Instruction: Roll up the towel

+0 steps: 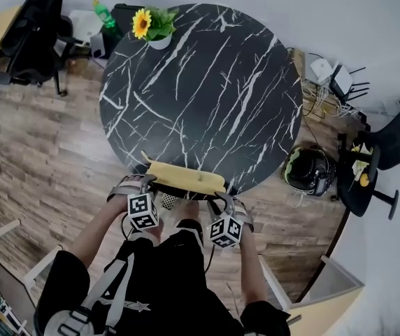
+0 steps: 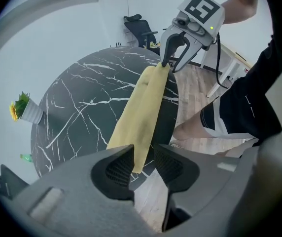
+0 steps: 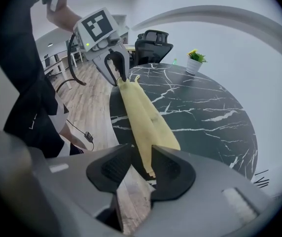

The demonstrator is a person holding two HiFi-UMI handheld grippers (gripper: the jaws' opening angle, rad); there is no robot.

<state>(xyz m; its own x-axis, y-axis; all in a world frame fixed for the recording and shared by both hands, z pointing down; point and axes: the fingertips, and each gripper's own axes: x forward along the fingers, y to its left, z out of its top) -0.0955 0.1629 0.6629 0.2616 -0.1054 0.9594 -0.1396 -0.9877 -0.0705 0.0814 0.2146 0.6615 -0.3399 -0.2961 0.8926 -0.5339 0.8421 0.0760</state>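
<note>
Left claw (image 2: 143, 166) stands with its jaws apart around one end of the yellow towel (image 1: 186, 176): the cloth lies against one ribbed pad with a plain gap to the other, so nothing is pinched. Right claw (image 3: 142, 168) is the same at the opposite end, parted, with the tip of the cloth between its pads but not pressed from both sides. Between the two claws the towel runs as a narrow, flattened band, seemingly already rolled or folded on itself, along the rim of the black marble table (image 1: 207, 82) just beyond the claw tips. Its long axis goes straight from one claw to the other, one end pointing into each pair of jaws. I judge it light, soft and limp, not fragile, and unlikely to slip on the ribbed pads; lifted by the ends alone it would likely sag in the middle, and the layers could spring loose. The best hold looks to be at each end, where the layers stack, closing across the whole thickness so that no inner layer slides out
</note>
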